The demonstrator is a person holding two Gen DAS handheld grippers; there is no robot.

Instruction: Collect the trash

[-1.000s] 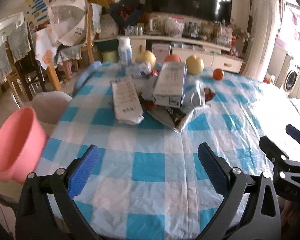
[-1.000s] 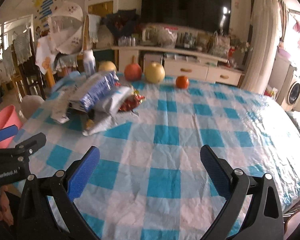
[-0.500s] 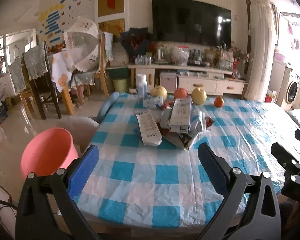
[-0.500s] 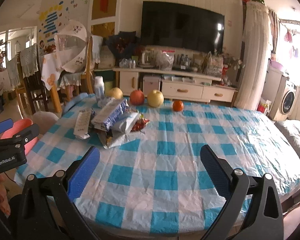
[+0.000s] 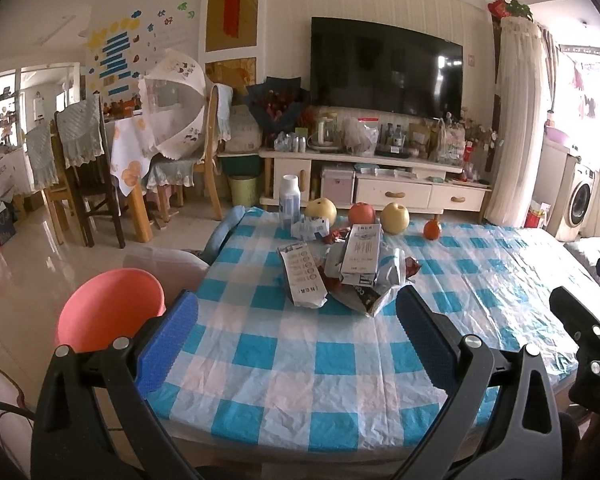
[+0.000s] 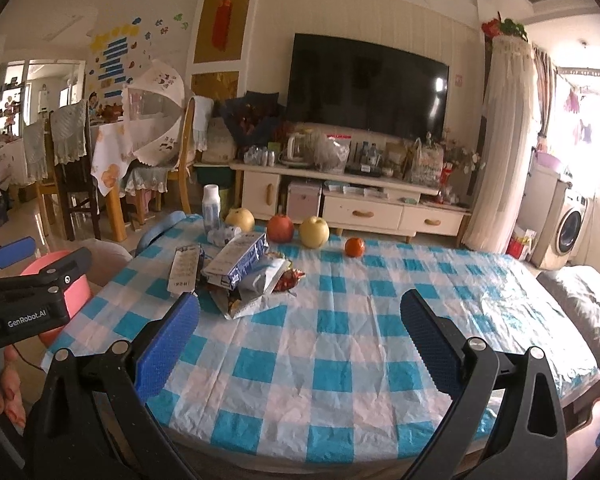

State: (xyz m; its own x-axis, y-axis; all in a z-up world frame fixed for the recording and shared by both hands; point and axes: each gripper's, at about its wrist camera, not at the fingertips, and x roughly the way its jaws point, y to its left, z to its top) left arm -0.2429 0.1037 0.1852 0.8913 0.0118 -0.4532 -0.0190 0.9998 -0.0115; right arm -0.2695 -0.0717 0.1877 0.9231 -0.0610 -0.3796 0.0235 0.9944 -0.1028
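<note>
Trash pile (image 5: 350,276) sits mid-table (image 5: 300,380), beyond both gaping empty claws: left (image 5: 296,344), right (image 6: 300,344).

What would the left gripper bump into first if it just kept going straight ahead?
Probably the trash pile. The left gripper is open and empty, pointing across bare checked tablecloth toward the wrappers and carton at mid-table. Depth is hard to judge, and it may be high enough to pass over them.

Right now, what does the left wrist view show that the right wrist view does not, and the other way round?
Only the left view shows the open mouth of the pink bin and the right claw. Only the right view shows the left claw, which partly covers the bin, and fingers. Both show the trash pile, four fruits and the bottle on the checked tablecloth.
</note>
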